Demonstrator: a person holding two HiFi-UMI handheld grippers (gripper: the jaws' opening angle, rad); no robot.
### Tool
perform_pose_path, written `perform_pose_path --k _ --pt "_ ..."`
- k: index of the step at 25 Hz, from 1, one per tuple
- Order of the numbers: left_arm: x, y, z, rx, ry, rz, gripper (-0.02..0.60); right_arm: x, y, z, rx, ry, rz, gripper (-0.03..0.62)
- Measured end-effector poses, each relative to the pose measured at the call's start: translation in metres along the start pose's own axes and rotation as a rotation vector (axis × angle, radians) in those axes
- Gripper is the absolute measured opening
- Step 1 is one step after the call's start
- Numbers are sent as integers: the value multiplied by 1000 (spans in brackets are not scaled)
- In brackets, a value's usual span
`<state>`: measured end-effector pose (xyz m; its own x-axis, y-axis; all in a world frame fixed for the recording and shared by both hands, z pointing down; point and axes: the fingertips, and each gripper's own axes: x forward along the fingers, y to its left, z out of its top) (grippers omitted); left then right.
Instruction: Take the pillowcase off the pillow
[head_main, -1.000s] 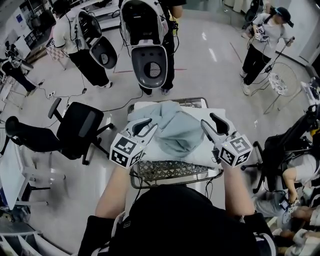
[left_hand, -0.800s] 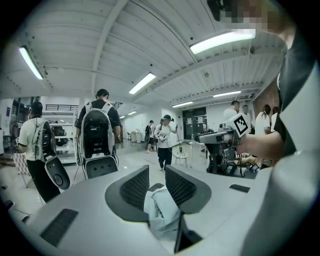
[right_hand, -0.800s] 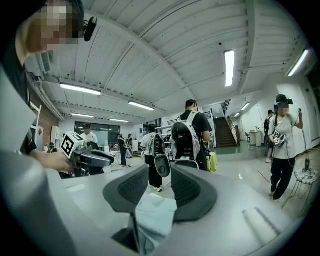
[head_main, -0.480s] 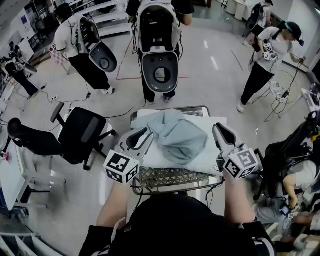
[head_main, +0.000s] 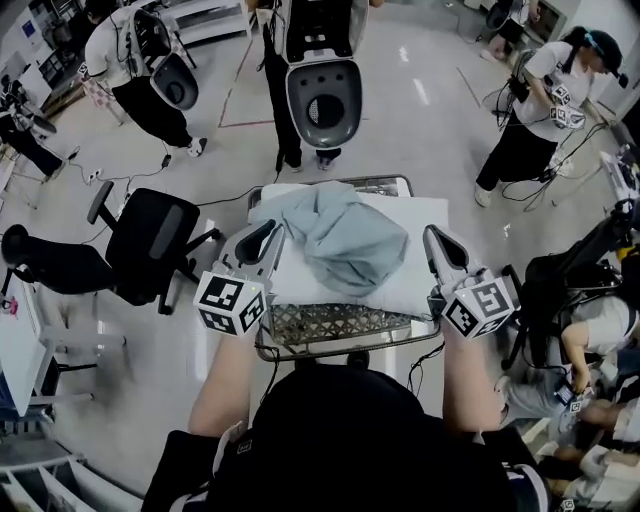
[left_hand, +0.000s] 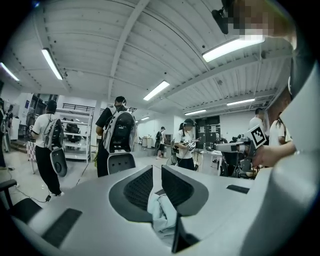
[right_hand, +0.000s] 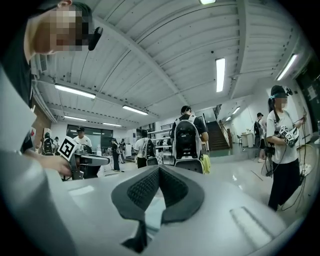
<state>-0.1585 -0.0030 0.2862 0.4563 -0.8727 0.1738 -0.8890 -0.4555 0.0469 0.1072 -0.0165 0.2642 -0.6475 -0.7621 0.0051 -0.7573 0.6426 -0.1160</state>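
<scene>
Left tongs (head_main: 268, 232) leftward, closing; pillowcase (head_main: 345, 240) between.

The pillowcase (head_main: 345, 240) covers the pillow (head_main: 420, 288) (its middle hidden).

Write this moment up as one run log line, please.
pillowcase: bunched atop pillow | left tool: jaws just closed on pillowcase | right tool: shut, at pillow's right edge

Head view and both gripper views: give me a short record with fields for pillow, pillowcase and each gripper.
pillow: white, lying on a wire basket
pillowcase: blue-grey, bunched on top of the pillow
left gripper: at the pillow's left edge; fingers have just been closing, a fold of pillowcase between them
right gripper: at the pillow's right edge; fingers shut, tips together
</scene>
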Motion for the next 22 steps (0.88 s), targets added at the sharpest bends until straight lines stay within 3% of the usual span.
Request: perform_pose_path --k 13,22 --pt "-5 -20 -5 44 17 6 44 -10 -2 -8 -42 42 -1 8" --pt "-8 -13 2 46 -6 12 40 0 7 8 -72 21 16 8"
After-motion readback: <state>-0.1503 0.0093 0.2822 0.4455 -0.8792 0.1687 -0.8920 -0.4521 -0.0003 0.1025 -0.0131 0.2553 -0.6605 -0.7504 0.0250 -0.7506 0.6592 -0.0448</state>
